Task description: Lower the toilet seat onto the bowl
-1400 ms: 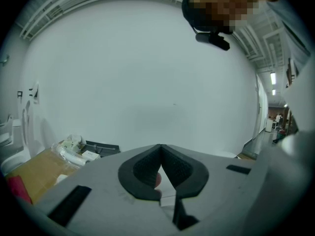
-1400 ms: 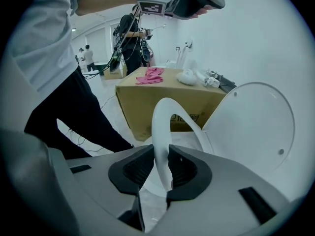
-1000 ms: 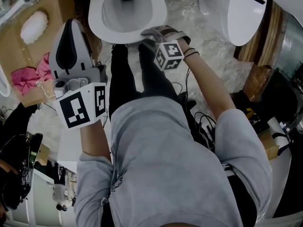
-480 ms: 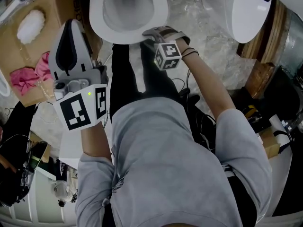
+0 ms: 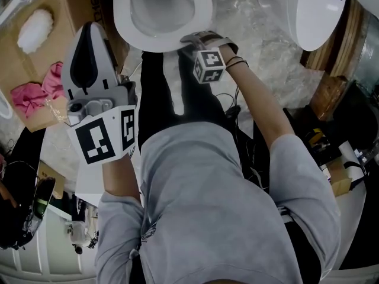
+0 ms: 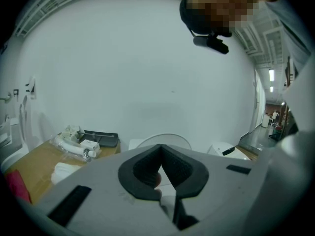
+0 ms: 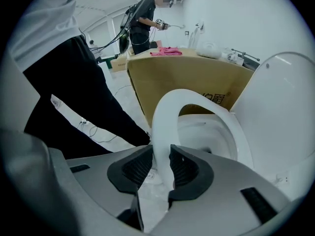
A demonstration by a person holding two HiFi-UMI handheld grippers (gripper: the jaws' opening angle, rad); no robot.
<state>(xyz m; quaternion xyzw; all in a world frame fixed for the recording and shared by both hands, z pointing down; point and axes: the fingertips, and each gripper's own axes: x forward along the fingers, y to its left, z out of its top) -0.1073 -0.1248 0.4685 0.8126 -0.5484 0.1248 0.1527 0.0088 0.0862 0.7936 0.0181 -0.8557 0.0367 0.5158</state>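
Here, the ribbed pads (image 7: 137,167) of my right gripper (image 7: 161,152) are straddling the front rim of the toilet seat (image 7: 165,114), spread wide. One pad is lying against the white plastic while a sliver of floor is showing beside the other, so I am reading this as a loose straddle rather than a clamp. I am working at the front rim because that point, farthest from the hinge at the bowl's back, is giving the most control over the drop.

The seat itself is lying over the bowl (image 7: 216,136), ring above rim. From the head view it is looking flat on the porcelain, though I cannot tell whether a gap is showing at the front. Behind the bowl the lid (image 7: 283,107) is standing upright, out of the seat's path.

My left gripper (image 6: 161,147) is hanging to the bowl's left and nearer me, its pads pressed together on nothing, parked where it is not crowding the work. A brown cardboard box (image 7: 187,77) is standing on that same side of the bowl.

I am judging the lowering all but done. What is left is drawing the right jaws clear of the rim without lifting it.
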